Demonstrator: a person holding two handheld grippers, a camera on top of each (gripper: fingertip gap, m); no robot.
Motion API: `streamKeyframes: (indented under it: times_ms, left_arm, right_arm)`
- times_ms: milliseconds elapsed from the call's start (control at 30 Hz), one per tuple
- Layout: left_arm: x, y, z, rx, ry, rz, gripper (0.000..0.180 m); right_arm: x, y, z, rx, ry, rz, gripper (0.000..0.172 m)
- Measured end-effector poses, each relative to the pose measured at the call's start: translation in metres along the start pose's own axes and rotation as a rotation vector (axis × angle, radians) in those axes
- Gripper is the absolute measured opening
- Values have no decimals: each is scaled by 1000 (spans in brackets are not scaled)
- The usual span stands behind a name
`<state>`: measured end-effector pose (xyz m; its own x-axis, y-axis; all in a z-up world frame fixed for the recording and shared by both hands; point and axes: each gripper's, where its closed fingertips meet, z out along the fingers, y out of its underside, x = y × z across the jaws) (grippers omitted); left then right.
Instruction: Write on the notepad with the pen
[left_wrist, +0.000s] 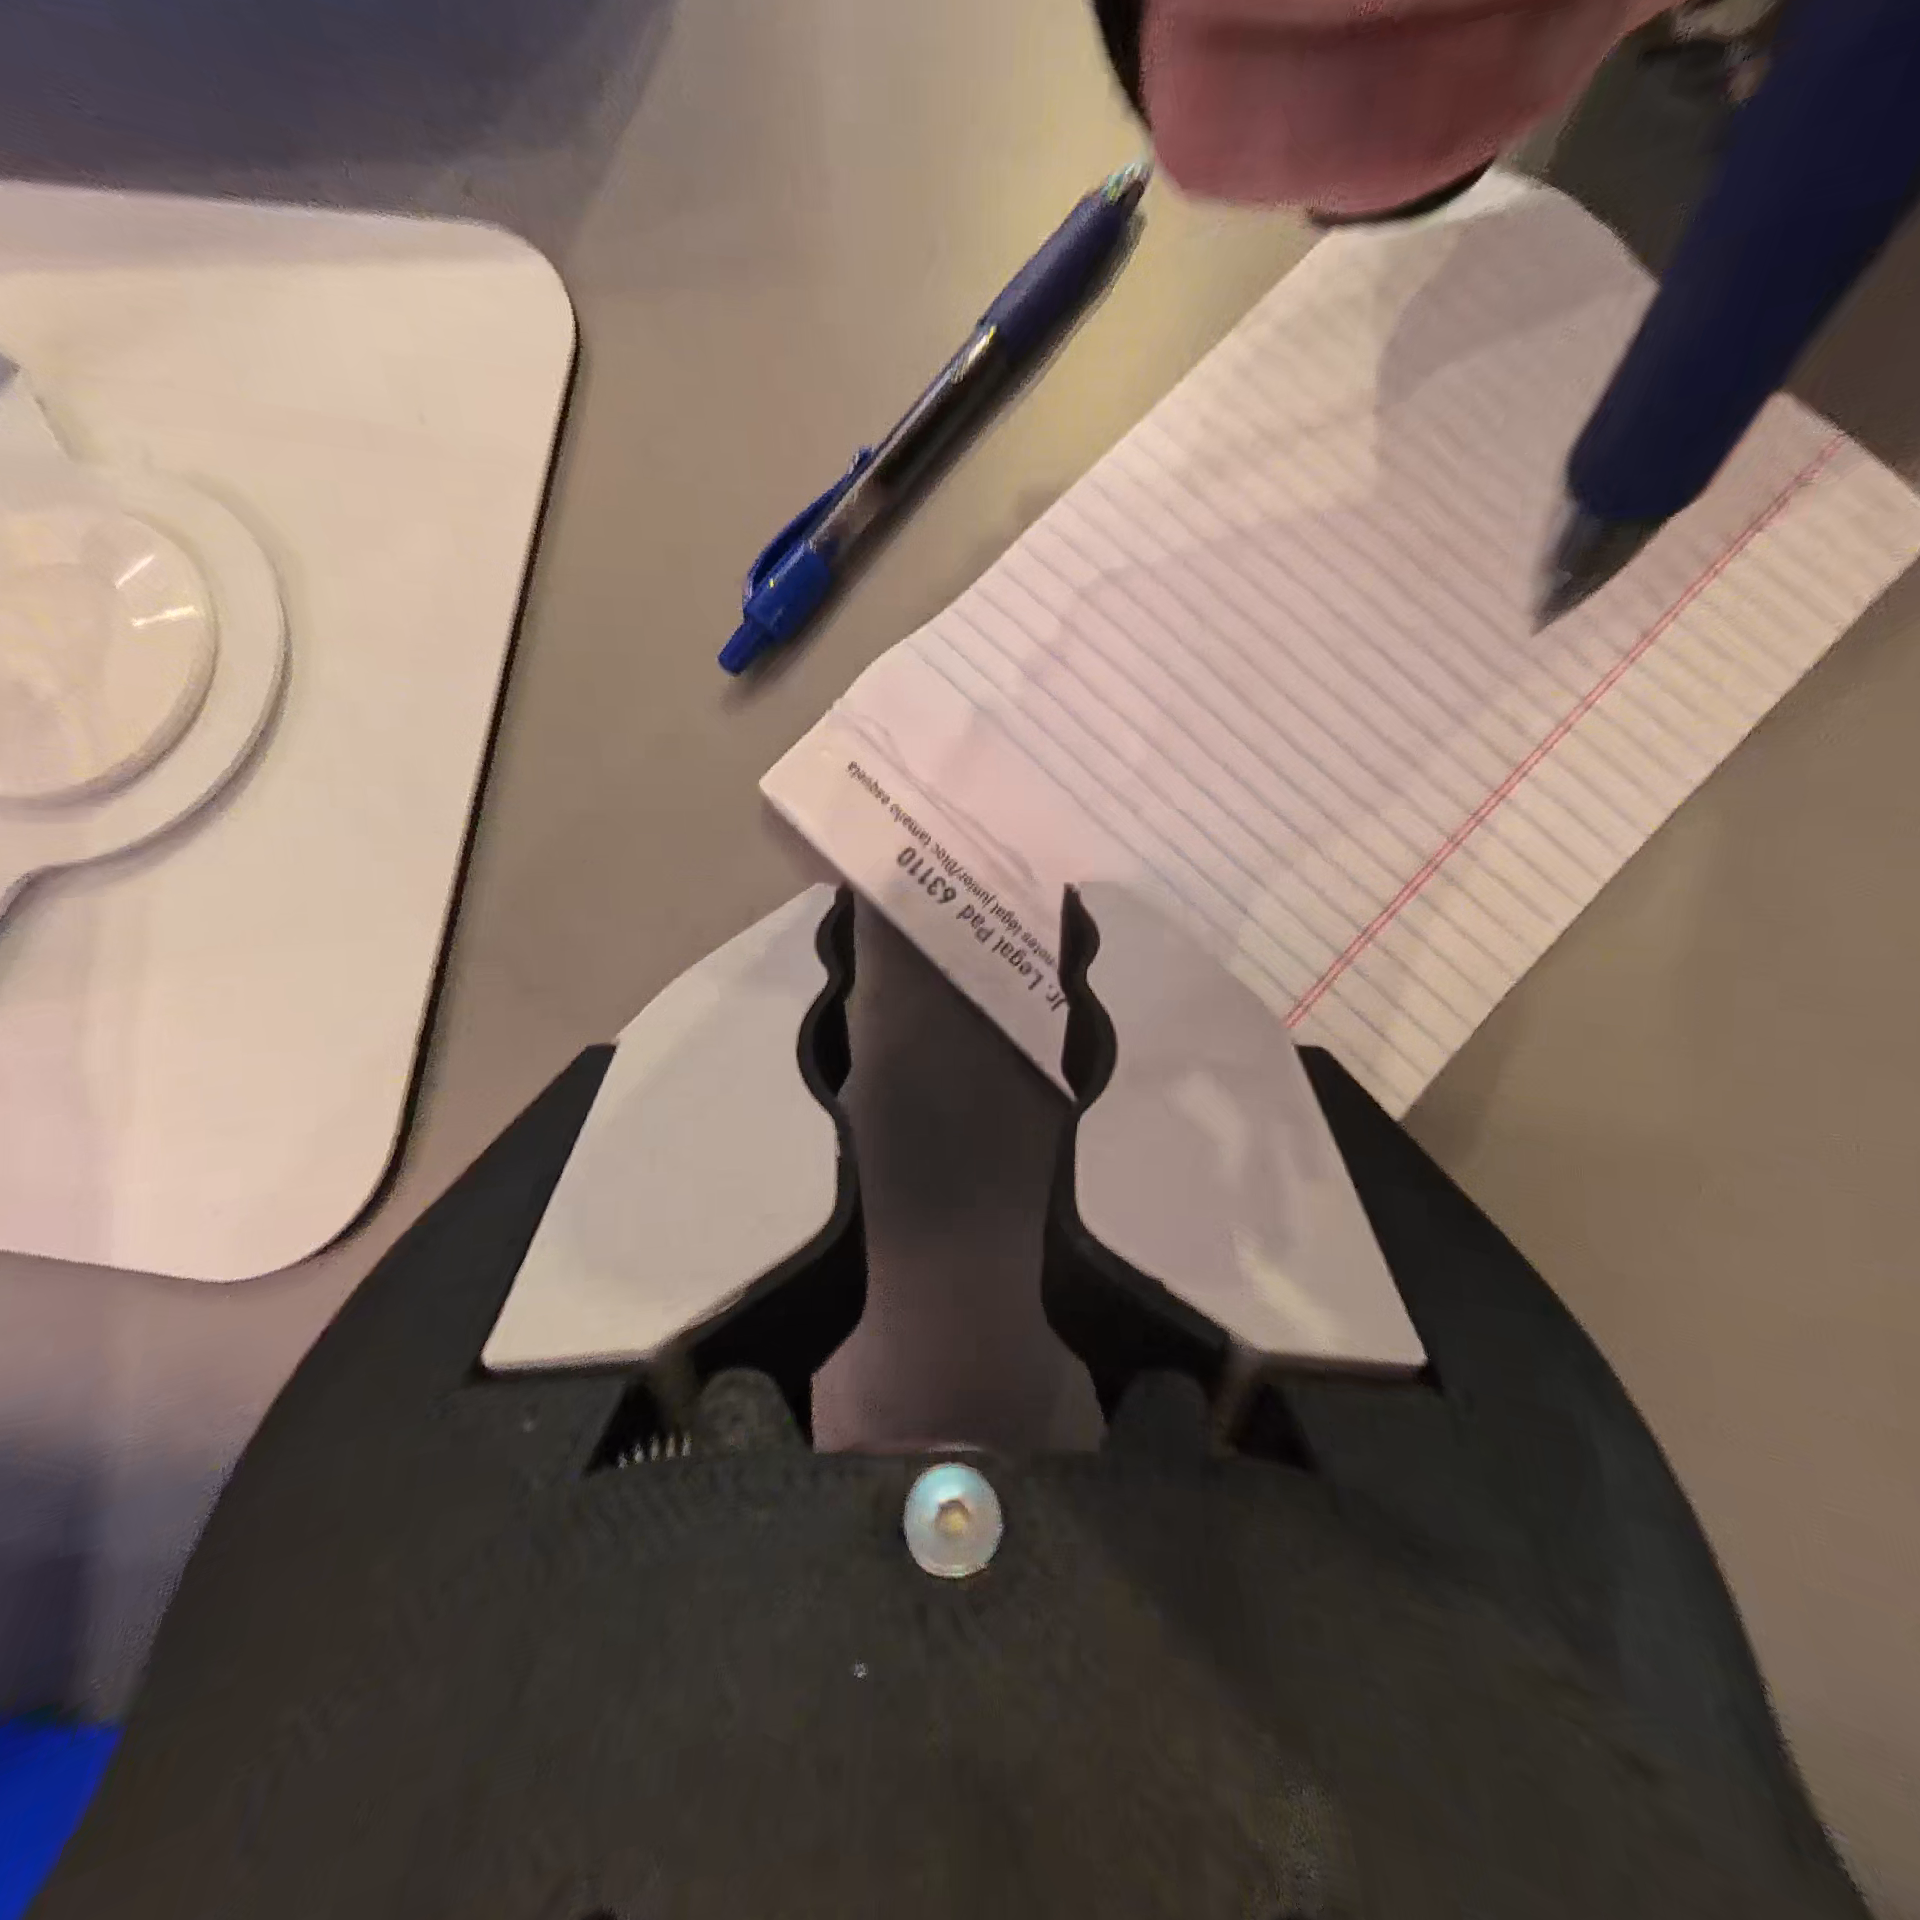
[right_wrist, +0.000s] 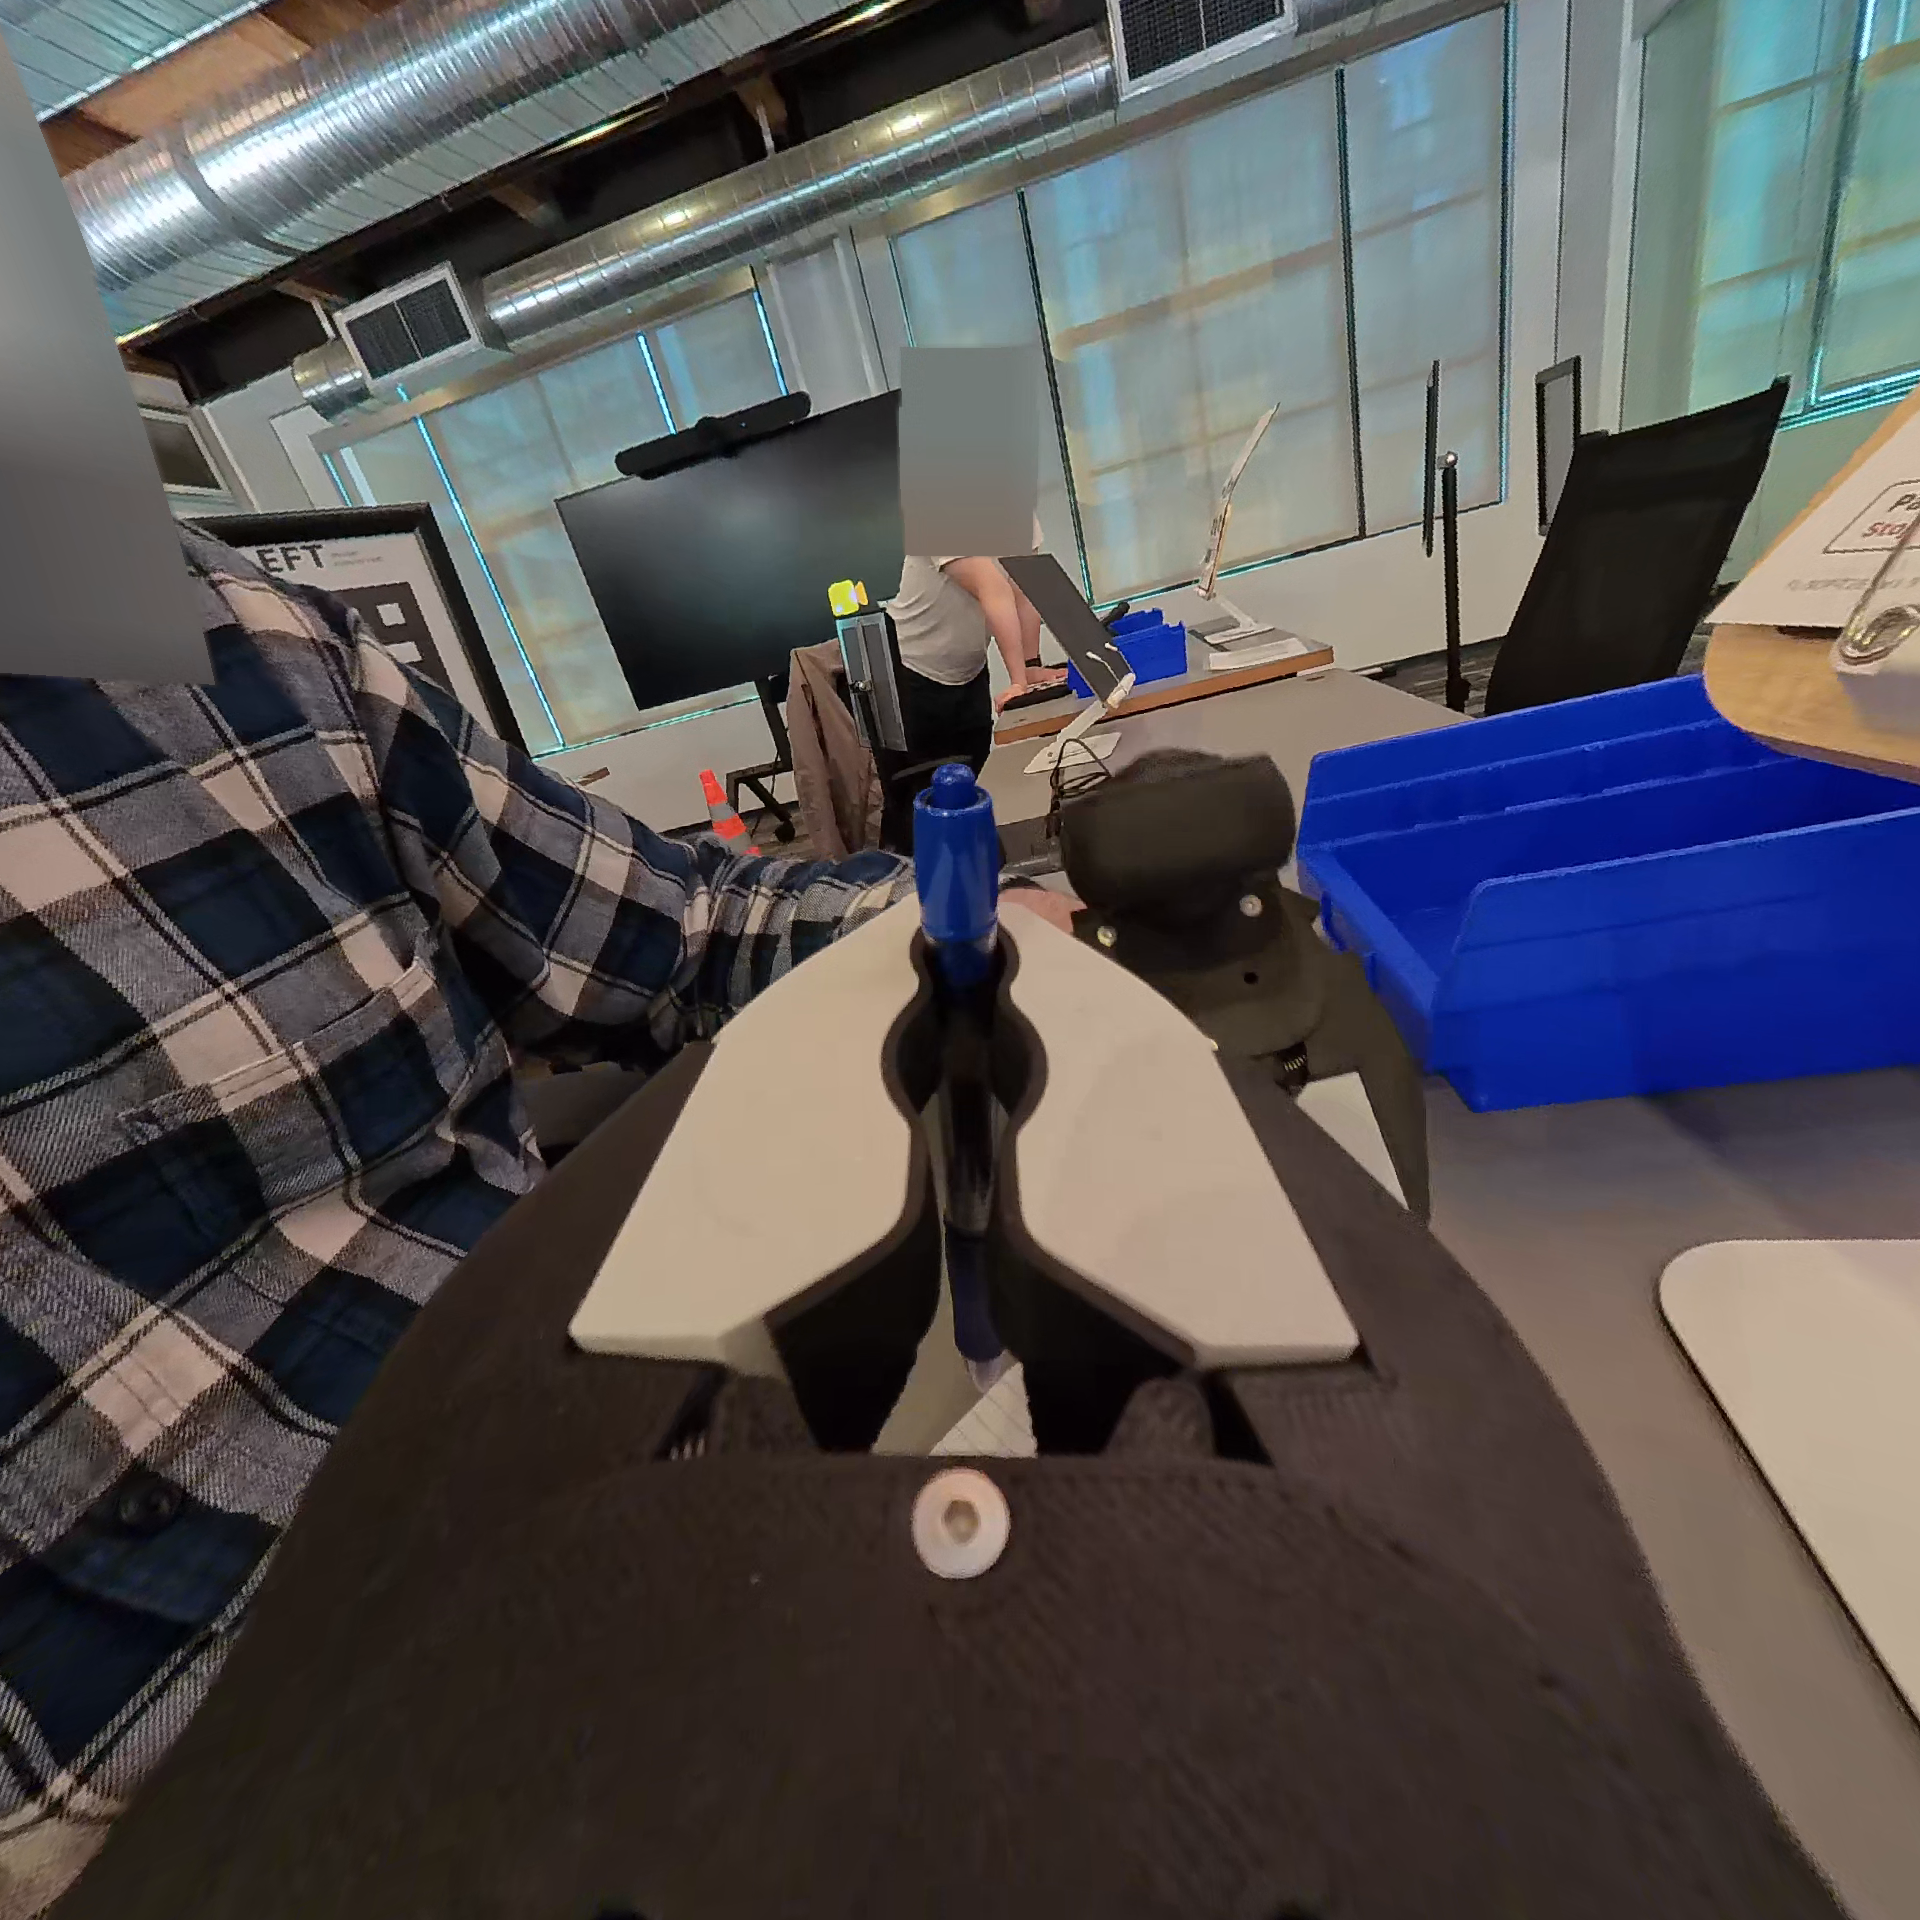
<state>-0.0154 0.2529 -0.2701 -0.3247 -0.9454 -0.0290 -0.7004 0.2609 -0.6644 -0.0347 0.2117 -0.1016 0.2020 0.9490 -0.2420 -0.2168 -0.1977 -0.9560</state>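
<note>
My right gripper (right_wrist: 958, 940) has its jaws clamped on a blue pen (right_wrist: 954, 862), both pads against the barrel, click end sticking up past the fingertips and the writing end pointing down behind them toward the page. From my left side the same pen's tip (left_wrist: 1564, 592) shows over the lined notepad (left_wrist: 1299, 665), just short of the red margin line; whether it touches the paper I cannot tell. The pen's long axis is steep, leaning back toward my right hand. My left gripper (left_wrist: 956, 899) has its jaws partly apart and holds nothing; the pad's bound top edge runs slantwise across the gap, with my right finger (left_wrist: 1164, 997) over that edge, though whether it presses on it I cannot tell. The pad stretches away from my left fingers, ahead and to the right, its lines running crosswise to the pen's lean. A second blue pen (left_wrist: 935, 416) lies on the table ahead-left of my left fingers, beside the pad, untouched. The right hand is the one placed for the stroke; my guess is the left needs to pin the pad first.
</note>
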Motion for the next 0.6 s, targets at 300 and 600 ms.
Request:
streamKeyframes:
  times_ms: [300, 600]
  left_arm:
    - [-19, -8, -9, 107, -32, -103, 36]
    - [-19, 12, -1, 49, -29, -137, 39]
  right_arm:
    - [3, 2, 0, 4, -7, 2, 5]
    - [3, 3, 5, 6, -11, -7, 5]
